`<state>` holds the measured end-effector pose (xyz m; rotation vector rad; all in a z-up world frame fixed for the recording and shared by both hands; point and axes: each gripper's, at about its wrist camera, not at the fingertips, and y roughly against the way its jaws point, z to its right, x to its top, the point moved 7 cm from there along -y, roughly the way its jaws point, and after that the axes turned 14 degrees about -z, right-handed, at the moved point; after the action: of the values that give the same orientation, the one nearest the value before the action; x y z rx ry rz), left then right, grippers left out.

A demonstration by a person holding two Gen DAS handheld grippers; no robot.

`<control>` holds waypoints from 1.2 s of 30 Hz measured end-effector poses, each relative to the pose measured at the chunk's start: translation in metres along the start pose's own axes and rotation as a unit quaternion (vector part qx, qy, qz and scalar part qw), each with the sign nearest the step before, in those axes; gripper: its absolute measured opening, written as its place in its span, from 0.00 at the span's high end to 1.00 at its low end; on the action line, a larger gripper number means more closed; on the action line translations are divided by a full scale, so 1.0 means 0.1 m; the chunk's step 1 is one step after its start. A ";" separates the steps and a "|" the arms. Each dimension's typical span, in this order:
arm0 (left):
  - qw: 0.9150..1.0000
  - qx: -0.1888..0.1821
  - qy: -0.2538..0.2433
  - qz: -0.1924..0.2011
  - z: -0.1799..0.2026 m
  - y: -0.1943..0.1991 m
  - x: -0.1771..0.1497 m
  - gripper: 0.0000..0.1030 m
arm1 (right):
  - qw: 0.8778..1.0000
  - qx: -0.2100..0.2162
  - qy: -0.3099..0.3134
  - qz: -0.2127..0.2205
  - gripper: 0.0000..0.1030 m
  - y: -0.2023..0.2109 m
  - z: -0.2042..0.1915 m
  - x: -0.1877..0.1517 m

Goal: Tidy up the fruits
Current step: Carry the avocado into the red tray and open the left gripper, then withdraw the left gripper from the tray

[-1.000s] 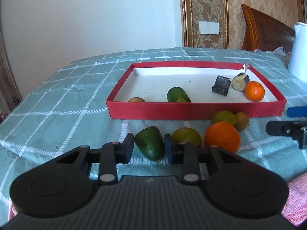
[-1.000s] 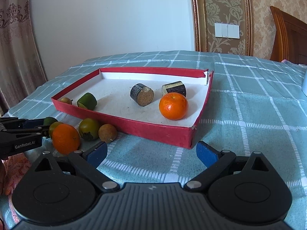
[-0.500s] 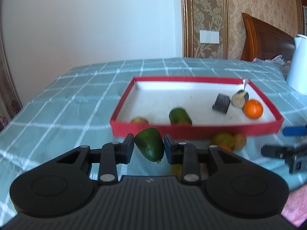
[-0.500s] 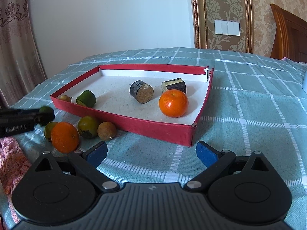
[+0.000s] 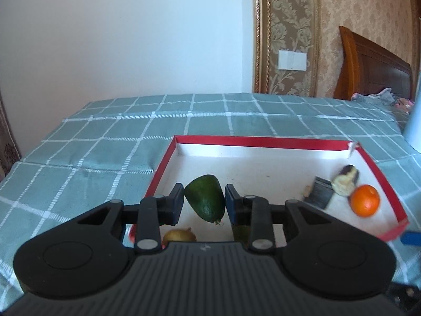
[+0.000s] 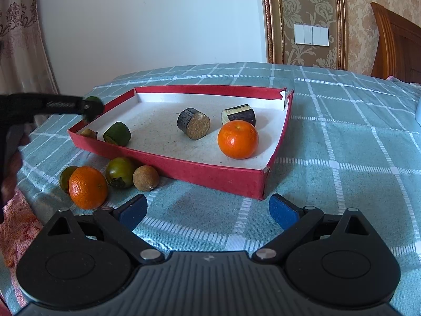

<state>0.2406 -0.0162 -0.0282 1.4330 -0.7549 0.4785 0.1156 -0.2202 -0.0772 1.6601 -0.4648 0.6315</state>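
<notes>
Because its jaws pinch the avocado [image 5: 205, 201] by its flanks, the left gripper [image 5: 202, 202] can carry it clear above the tray [image 5: 263, 140], near the left wall. White floor ahead lies bare. The right gripper [image 6: 208, 210], jaws open and empty, waits outside the tray's near corner.

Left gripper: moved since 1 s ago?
Yes. The left gripper, shut on the green fruit, has lifted off the cloth and now hangs over the red tray by its near-left corner.
</notes>
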 end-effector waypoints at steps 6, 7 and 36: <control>1.000 0.010 0.004 -0.019 -0.03 -0.31 0.14 0.71 | 1.000 0.001 0.002 -0.002 0.03 -0.01 -0.01 0.00; 1.000 0.011 0.004 -0.021 -0.03 -0.35 0.16 0.71 | 1.000 0.002 0.001 -0.003 0.03 -0.01 -0.01 0.00; 0.999 0.000 0.037 -0.025 -0.13 -0.27 0.05 0.60 | 1.000 0.003 -0.001 -0.006 0.03 -0.04 -0.02 0.01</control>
<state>0.2651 -0.0073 -0.0430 1.4228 -0.6590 0.4906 0.1183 -0.2180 -0.0798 1.6683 -0.4541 0.6219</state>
